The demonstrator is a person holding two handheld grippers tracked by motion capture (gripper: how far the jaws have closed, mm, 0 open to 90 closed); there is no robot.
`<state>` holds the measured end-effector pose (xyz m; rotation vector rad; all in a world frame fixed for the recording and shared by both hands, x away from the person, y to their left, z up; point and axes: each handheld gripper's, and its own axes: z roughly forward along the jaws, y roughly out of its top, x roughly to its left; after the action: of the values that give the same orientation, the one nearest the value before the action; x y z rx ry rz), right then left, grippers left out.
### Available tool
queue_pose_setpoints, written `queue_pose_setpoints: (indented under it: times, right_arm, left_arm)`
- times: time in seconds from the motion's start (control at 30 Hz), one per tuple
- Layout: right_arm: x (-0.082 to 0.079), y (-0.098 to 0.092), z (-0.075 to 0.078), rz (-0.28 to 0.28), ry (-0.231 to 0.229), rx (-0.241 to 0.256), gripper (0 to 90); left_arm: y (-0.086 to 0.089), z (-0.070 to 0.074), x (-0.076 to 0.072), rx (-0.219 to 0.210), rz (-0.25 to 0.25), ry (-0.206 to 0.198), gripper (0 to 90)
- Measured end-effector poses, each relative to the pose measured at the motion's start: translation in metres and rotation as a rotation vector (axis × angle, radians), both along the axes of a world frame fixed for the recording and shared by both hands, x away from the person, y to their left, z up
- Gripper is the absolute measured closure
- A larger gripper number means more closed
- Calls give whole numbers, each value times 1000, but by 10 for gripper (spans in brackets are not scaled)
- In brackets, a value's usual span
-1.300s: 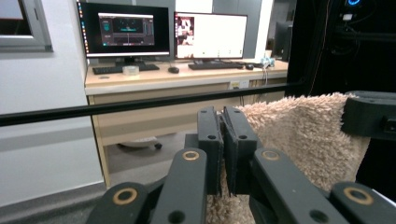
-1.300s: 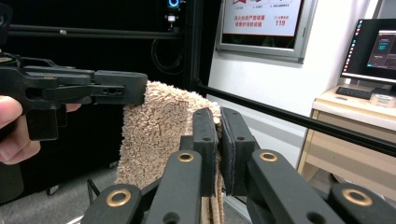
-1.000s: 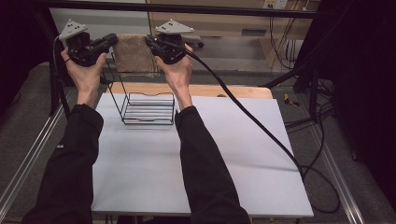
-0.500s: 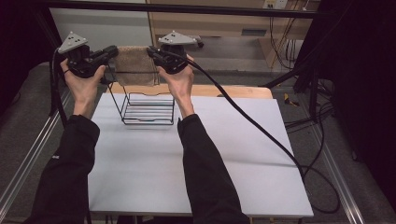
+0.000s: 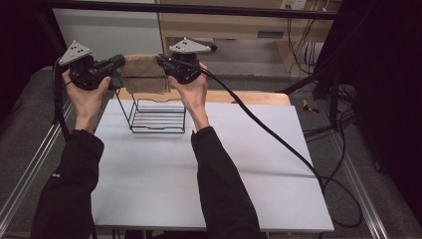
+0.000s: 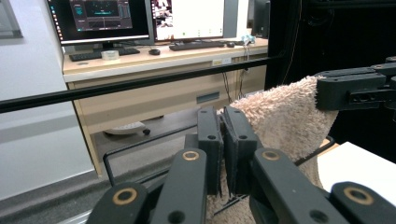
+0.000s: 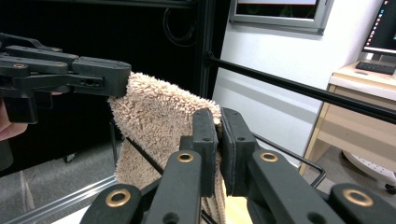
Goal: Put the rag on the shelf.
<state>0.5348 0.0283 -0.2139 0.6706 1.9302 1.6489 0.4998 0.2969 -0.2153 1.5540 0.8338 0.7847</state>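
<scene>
Lifting, folks — from the high view, the tan towel [image 5: 145, 73] is stretched between the left claw [image 5: 118, 61] and right claw [image 5: 160, 60], and over the last second both hands have carried it higher above the wire rack [image 5: 158, 115] at the table's [image 5: 249, 164] far left corner. My read: it's being lined up to drape over the rack's top rail. The rack holds nothing.

Left gripper view: jaws pressed together on one towel corner [image 6: 280, 116], the other claw [image 6: 355, 88] clamping the opposite end.

Right gripper view: same story, jaws pinching towel [image 7: 159, 116], rack wire [image 7: 289, 151] just beneath.
</scene>
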Motion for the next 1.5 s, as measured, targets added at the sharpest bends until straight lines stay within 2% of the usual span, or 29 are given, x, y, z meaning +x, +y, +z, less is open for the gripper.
queue_pose_setpoints:
  times: [0.3,0.6,0.83,1.0,1.27,1.33,1.5]
  right_arm:
    - [-6,0,-1,10,1,-23,855]
    - [-9,-1,-9,14,13,-58,853]
    - [-14,0,-11,31,1,-84,852]
    - [-18,-1,-15,47,12,-103,850]
    - [-23,3,-21,55,21,-149,850]
    - [-23,3,-23,55,18,-157,850]
    - [-23,4,-24,57,20,-164,850]
  left_arm:
    - [1,-2,-6,14,-11,17,859]
    - [0,-11,-9,31,-10,38,857]
    - [0,-14,-16,66,-8,38,854]
    - [0,-19,-21,63,-21,75,843]
    - [1,-22,-27,87,-16,128,817]
    - [2,-19,-28,80,-18,137,796]
    - [5,-4,-27,24,-28,120,778]
